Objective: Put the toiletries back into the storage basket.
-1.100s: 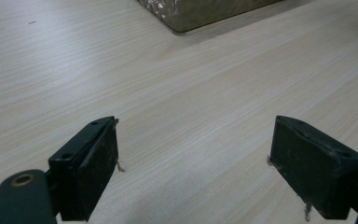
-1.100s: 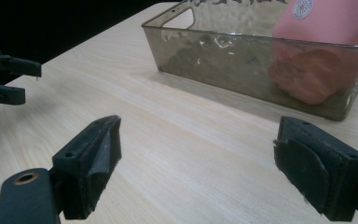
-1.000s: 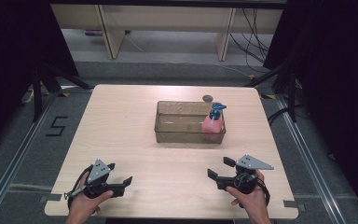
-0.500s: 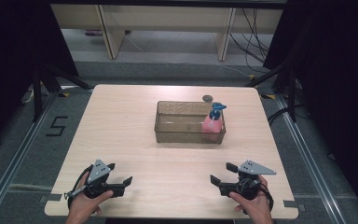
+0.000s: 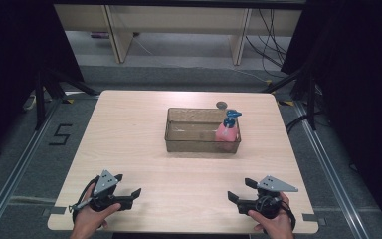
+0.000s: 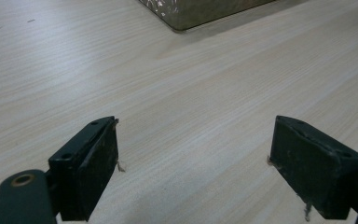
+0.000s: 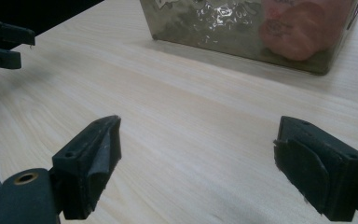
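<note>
Partly tub-hidden: pink spray bottle (image 5: 227, 131).

"5" marked on floor (image 5: 59, 135) left of table (image 5: 129, 149).

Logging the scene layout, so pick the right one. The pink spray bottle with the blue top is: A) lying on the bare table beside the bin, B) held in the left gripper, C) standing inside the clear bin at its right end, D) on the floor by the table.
C: the high view shows the spray bottle upright inside the clear bin, against its right end.
</note>
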A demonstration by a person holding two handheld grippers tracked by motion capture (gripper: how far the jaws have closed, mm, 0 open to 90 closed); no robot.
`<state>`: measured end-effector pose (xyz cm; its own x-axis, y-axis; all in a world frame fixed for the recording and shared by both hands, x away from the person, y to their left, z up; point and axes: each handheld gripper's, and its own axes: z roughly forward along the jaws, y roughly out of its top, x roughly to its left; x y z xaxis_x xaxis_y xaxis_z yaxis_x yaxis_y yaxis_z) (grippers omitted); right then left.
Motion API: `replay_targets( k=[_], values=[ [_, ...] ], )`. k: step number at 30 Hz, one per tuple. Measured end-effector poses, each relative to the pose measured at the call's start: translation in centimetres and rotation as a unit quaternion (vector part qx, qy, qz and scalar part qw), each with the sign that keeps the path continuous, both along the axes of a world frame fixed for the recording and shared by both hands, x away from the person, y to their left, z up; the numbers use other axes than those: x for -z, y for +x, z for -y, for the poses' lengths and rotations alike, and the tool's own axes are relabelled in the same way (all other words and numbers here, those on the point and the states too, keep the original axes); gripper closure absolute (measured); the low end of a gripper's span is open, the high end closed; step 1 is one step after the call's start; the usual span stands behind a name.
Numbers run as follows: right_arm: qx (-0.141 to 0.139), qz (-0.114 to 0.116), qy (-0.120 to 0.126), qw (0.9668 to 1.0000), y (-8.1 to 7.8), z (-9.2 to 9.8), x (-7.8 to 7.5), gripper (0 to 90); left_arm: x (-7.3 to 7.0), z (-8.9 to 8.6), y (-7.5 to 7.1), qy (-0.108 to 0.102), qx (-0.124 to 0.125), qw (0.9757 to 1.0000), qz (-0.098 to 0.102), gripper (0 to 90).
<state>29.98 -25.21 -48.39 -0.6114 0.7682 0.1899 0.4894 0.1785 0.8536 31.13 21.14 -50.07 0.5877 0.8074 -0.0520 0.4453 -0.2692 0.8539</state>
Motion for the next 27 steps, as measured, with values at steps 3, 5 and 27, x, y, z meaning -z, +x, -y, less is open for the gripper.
replay_targets(
  k=[3,5,27],
  values=[
    [0.0,-0.001,0.001,1.0,-0.2,0.0,0.1,15.5,0.0,0.0,0.0,0.0,0.001,1.0,0.0,14.9],
    [0.003,-0.001,0.0,1.0,-0.3,-0.1,0.2,15.6,0.0,0.0,0.0,0.0,0.0,1.0,0.0,14.8],
    [-0.007,0.003,-0.037,0.9993,-1.3,-0.1,0.7,15.7,0.1,0.2,0.0,0.001,0.006,1.0,-0.003,14.8]
  ],
)
